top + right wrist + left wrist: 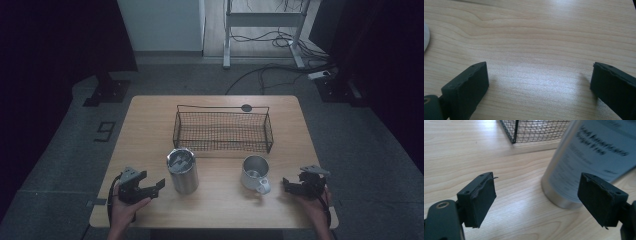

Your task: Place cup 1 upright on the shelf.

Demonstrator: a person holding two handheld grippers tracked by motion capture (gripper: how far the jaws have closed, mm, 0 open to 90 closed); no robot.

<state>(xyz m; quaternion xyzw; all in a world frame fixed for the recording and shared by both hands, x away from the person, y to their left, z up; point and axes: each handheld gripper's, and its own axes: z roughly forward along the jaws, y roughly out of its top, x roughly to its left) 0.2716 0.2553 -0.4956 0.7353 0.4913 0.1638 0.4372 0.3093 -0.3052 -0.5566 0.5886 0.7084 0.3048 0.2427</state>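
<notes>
Two vessels stand on the tabletop [150,120] in front of the empty basket [222,131]: a steel tumbler [182,171] left of centre and a mug [255,173] to its right. Neither is in the basket, so as I judge it, the whole job is ahead. My left gripper [152,188] has its jaws apart, holding nothing, with the tumbler just beyond its right jaw. My right gripper [291,186] is spread wide over bare wood, empty, near the mug. The tumbler's label is too blurred to read, and its contents are unclear.
</notes>
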